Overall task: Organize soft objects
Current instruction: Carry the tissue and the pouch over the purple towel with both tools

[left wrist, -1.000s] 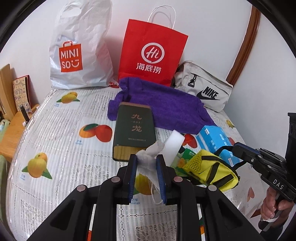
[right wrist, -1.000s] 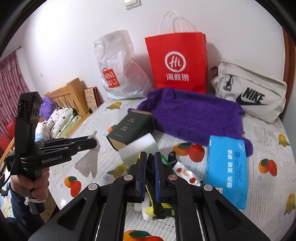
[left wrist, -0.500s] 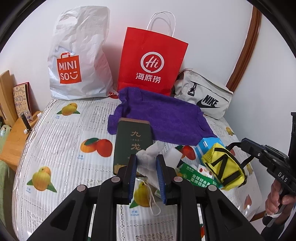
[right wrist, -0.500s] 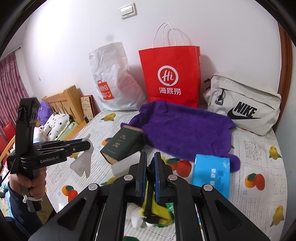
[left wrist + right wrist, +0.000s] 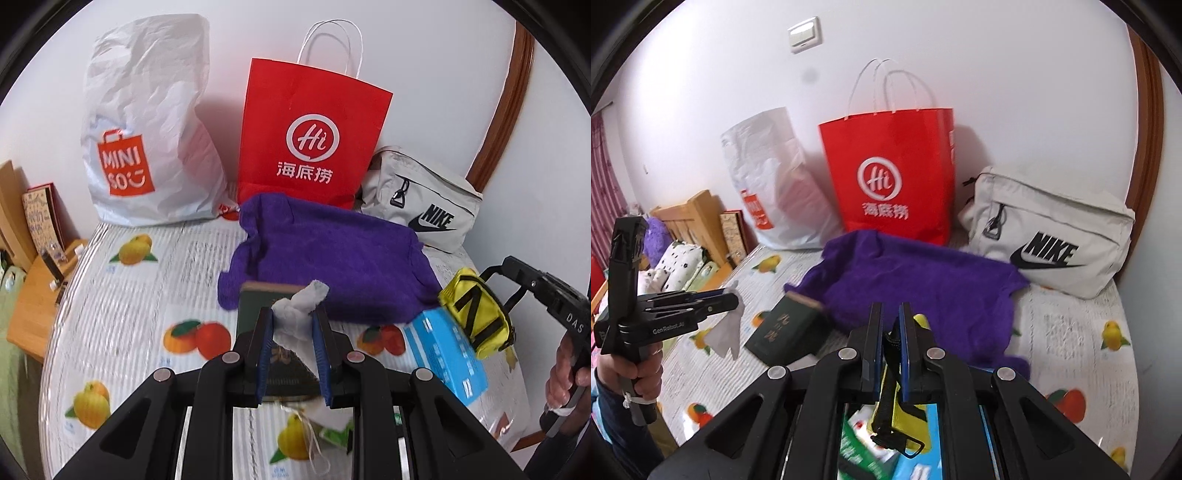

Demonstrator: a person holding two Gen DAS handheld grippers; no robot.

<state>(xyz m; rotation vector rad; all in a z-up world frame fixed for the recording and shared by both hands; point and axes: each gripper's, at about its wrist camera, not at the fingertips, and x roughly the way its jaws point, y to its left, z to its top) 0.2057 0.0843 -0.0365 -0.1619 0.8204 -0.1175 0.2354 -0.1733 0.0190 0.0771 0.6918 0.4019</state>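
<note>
My left gripper (image 5: 293, 315) is shut on a white face mask (image 5: 297, 314) and holds it above the table; from the right wrist view the mask (image 5: 729, 330) hangs from it at the left. My right gripper (image 5: 891, 312) is shut on the black strap of a yellow pouch (image 5: 905, 413), which hangs in the air at the right of the left wrist view (image 5: 476, 314). A purple towel (image 5: 328, 254) lies spread before a red paper bag (image 5: 310, 133), a white MINISO bag (image 5: 147, 122) and a grey Nike bag (image 5: 421, 206).
A dark green box (image 5: 783, 328) lies in front of the towel. A blue tissue pack (image 5: 447, 354) and a green packet (image 5: 864, 443) lie at the right on the fruit-print tablecloth (image 5: 147, 295). A wooden bed frame (image 5: 694, 218) stands left of the table.
Both grippers have risen and moved forward toward the bags, carrying the mask and the yellow pouch higher off the table. The pouch now hangs clear of the table.
</note>
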